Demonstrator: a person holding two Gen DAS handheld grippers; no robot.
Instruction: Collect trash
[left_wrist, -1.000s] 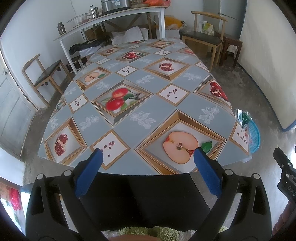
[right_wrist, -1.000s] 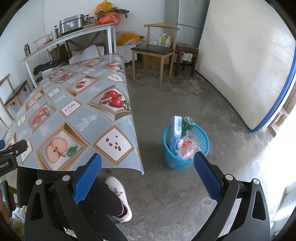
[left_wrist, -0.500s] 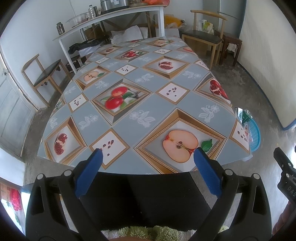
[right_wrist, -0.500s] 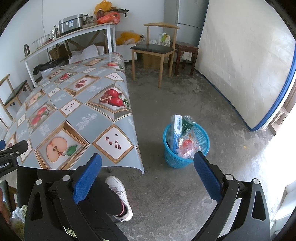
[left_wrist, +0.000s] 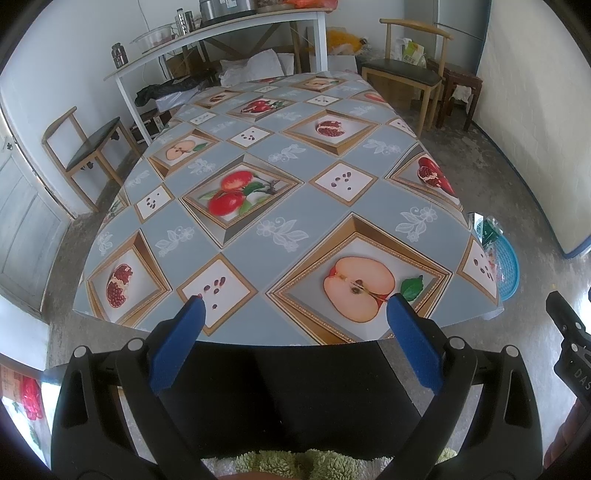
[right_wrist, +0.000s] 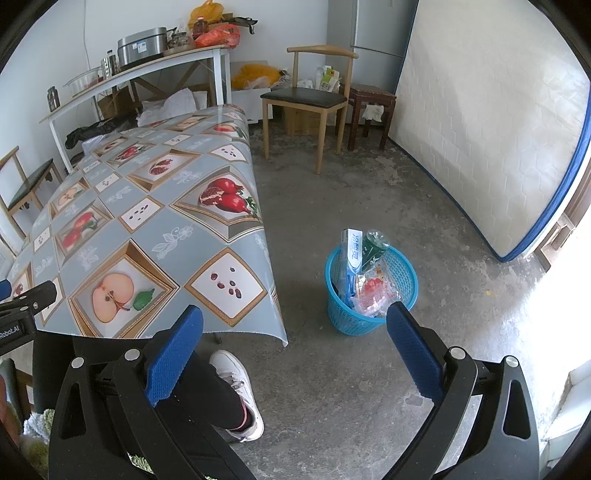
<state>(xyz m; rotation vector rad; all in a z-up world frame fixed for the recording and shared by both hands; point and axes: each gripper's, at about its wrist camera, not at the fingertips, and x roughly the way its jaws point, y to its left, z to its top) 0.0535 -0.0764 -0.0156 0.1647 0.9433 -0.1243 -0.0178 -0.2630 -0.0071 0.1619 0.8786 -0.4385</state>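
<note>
Right wrist view: right tool (right_wrist: 293, 334) spread wide, gripping nothing; blue basket (right_wrist: 403, 264) of trash (right_wrist: 373, 297) on floor just ahead, toward its right finger; left tool (left_wrist: 293, 325) likewise spread, empty, over counter (left_wrist: 317, 206) edge.

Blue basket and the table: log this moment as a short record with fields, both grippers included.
basket: blue basket on the floor, right of the table
basket contents: a box, a green packet and clear wrappers, sticking up past the rim
table: fruit-print cloth, no loose trash visible on it
left gripper: jaws wide apart, holding nothing, over the table's near edge
right gripper: jaws wide apart, holding nothing, above the floor
</note>
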